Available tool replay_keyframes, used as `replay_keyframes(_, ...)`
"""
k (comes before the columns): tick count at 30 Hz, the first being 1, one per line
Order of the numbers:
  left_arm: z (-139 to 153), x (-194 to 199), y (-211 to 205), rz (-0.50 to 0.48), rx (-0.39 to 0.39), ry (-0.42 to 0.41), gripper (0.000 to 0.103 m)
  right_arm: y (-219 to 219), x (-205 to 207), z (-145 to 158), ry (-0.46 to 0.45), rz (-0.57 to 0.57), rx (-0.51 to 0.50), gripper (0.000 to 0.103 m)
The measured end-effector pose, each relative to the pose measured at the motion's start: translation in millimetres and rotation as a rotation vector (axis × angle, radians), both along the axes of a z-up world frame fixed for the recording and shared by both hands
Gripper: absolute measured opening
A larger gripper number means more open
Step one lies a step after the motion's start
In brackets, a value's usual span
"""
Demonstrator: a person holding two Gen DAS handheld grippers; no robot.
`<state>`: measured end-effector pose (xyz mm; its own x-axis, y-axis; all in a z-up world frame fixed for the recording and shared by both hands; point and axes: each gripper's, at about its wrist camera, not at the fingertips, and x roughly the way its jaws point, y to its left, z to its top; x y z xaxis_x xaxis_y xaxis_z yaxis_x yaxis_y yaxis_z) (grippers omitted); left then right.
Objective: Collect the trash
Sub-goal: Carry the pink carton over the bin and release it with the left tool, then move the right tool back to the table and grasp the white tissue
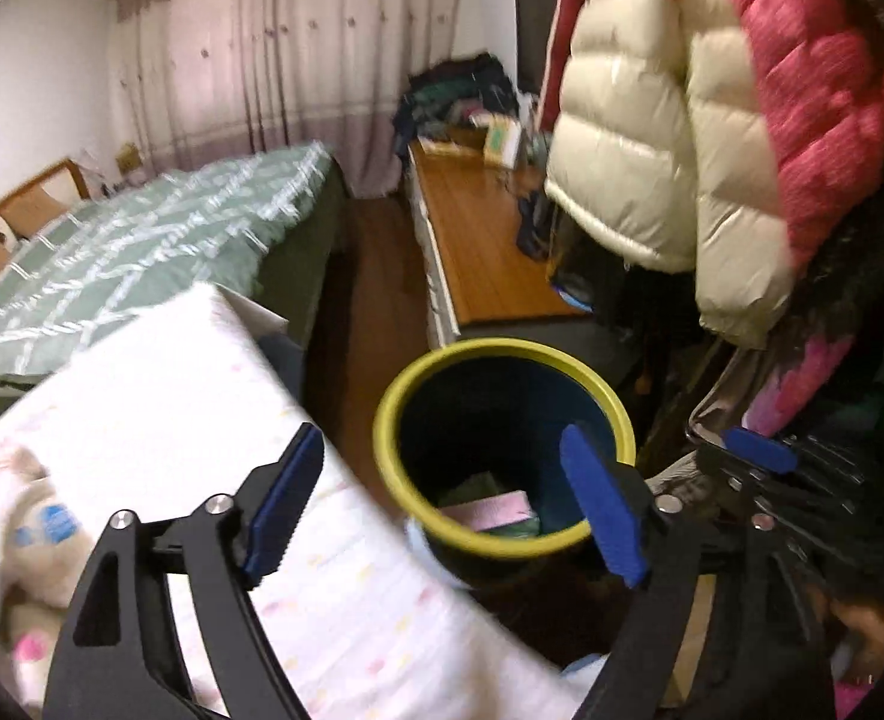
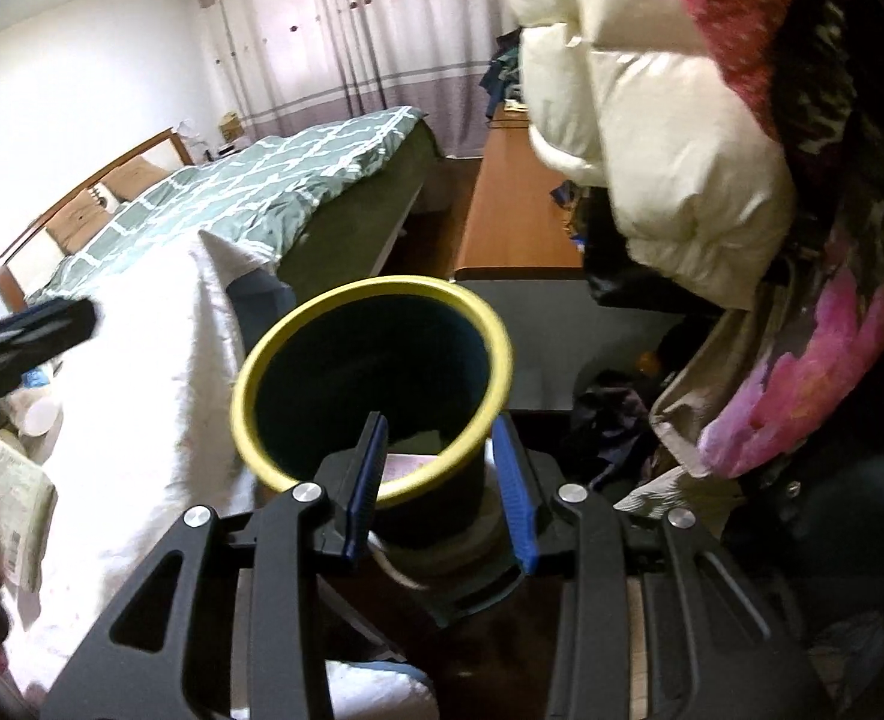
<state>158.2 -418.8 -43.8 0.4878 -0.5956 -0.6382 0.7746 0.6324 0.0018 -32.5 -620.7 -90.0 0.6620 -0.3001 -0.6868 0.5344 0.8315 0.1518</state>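
Observation:
A dark blue trash bin with a yellow-green rim (image 1: 505, 354) stands on the floor beside a white-covered surface; it also shows in the right wrist view (image 2: 369, 294). Pink and green trash (image 1: 493, 510) lies at its bottom. My left gripper (image 1: 442, 504) is open and empty, held above the bin's near rim. My right gripper (image 2: 438, 480) is open and empty, its fingers on either side of the bin's near rim. The right gripper's blue pad (image 1: 760, 450) shows at the right of the left wrist view.
A white cloth (image 1: 201, 450) with a stuffed toy (image 1: 33, 534) lies left of the bin. A bed with a green quilt (image 1: 141, 252) is behind. A wooden bench (image 1: 490, 252) runs back right. Puffy jackets (image 1: 682, 120) hang at the right.

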Motion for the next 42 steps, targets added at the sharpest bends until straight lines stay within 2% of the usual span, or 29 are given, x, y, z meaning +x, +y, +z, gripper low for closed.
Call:
replay_keyframes(7,31,-25,122,0.139,-0.040,-0.075,0.094,35,21,6,0.002,0.087,-0.014,0.039)
replay_keyframes(10,34,-31,180,0.242,-0.041,-0.096,0.098,56,30,8,0.004,0.139,-0.023,0.039)
replay_keyframes(15,38,-40,275,0.454,-0.053,-0.133,0.098,99,53,16,0.002,0.249,-0.037,0.039)
replay_keyframes(21,36,-52,356,0.612,-0.061,-0.156,0.098,171,92,36,-0.031,0.442,-0.030,0.039)
replay_keyframes(24,34,-55,380,0.655,-0.067,-0.162,0.098,213,113,52,-0.067,0.562,-0.022,0.039)
replay_keyframes(28,31,-55,384,0.675,-0.070,-0.160,0.098,277,137,72,-0.111,0.743,-0.010,0.039)
replay_keyframes(33,23,-53,379,0.661,-0.059,-0.145,0.098,339,166,74,-0.095,0.883,-0.015,0.039)
replay_keyframes(42,13,-49,382,0.659,-0.052,-0.127,0.098,395,224,61,-0.003,0.941,-0.044,0.039)
